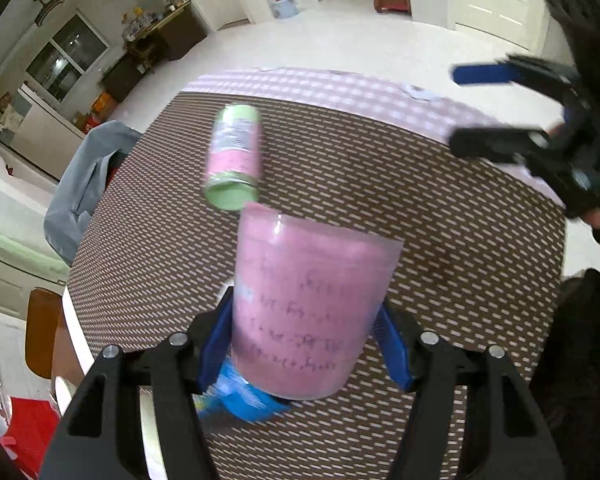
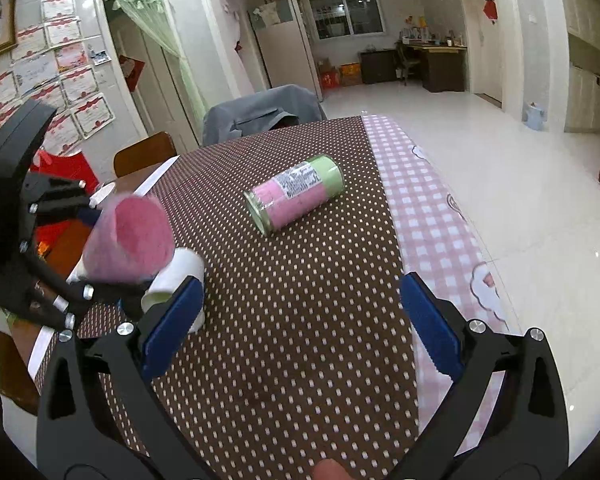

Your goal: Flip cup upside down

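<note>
A translucent pink cup (image 1: 308, 312) with dark writing is held between the blue pads of my left gripper (image 1: 304, 340), lifted above the table. In the right wrist view the cup (image 2: 132, 236) is tilted on its side at the left, its mouth facing the camera, with the left gripper (image 2: 40, 240) shut on it. My right gripper (image 2: 300, 320) is open and empty over the brown dotted tablecloth (image 2: 300, 360). It also shows in the left wrist view (image 1: 480, 108) at the upper right, jaws apart.
A green and pink can (image 2: 296, 196) lies on its side mid-table, also seen in the left wrist view (image 1: 234, 156). A white roll (image 2: 176, 280) and a blue packet (image 1: 240, 400) lie below the cup. A pink checked cloth (image 2: 432, 216) covers the right edge. Chairs (image 2: 260, 112) stand behind.
</note>
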A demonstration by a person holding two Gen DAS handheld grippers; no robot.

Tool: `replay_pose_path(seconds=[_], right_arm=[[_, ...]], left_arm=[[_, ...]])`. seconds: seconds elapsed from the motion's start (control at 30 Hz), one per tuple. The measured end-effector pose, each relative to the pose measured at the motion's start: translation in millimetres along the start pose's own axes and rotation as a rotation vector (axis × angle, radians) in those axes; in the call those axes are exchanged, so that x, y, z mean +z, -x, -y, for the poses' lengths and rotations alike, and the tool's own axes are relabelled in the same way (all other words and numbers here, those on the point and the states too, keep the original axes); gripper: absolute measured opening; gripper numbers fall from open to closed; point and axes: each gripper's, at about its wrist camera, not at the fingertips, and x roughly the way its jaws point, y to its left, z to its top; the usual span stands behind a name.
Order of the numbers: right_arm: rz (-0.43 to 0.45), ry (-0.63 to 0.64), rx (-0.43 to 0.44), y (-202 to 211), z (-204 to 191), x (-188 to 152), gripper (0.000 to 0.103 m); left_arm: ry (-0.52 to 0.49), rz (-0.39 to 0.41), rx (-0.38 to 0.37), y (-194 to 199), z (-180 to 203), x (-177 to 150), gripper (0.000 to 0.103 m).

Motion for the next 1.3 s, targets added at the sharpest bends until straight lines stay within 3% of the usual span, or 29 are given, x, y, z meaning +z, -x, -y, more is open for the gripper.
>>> replay_pose_path(seconds=[0.27, 0.53, 0.73, 0.8, 0.83, 1.0, 1.03, 1.3], right_arm=[[0.032, -0.003, 0.010, 35.3, 5.3, -31.5, 0.097], [0.069, 0.006, 0.009, 58.1, 1.9, -40.1, 0.097], [0.058, 0.021, 0.020, 56.1, -6.4, -43.6, 0.097], [0.048, 0.023, 0.027, 53.0, -7.0, -44.2, 0.097], [0.045, 0.023, 0.028, 53.2, -6.8, -45.5, 0.097], [0.036, 0.025, 0.042, 52.7, -7.9, -45.6, 0.097], [0.036, 0.025, 0.044, 53.2, -7.8, -45.0, 0.097], [0.047, 0.062, 0.065, 58.6, -16.9, -38.6, 0.097]], left_arm=[[0.027, -0.016, 0.006, -4.9, 61.5, -33.7, 0.064], [0.080, -0.044, -0.009, -23.1, 81.2, -54.9, 0.064], [0.035, -0.078, 0.024, -36.6, 94.0, -60.0, 0.065], [0.007, -0.090, 0.059, -40.0, 99.7, -61.6, 0.067], [0.000, -0.089, 0.069, -40.8, 99.8, -62.3, 0.076], [0.004, -0.051, 0.080, -27.7, 106.3, -66.1, 0.083], [0.011, -0.043, 0.087, -24.3, 108.1, -66.9, 0.090], [0.154, 0.053, 0.177, 14.3, 100.6, -81.2, 0.090]])
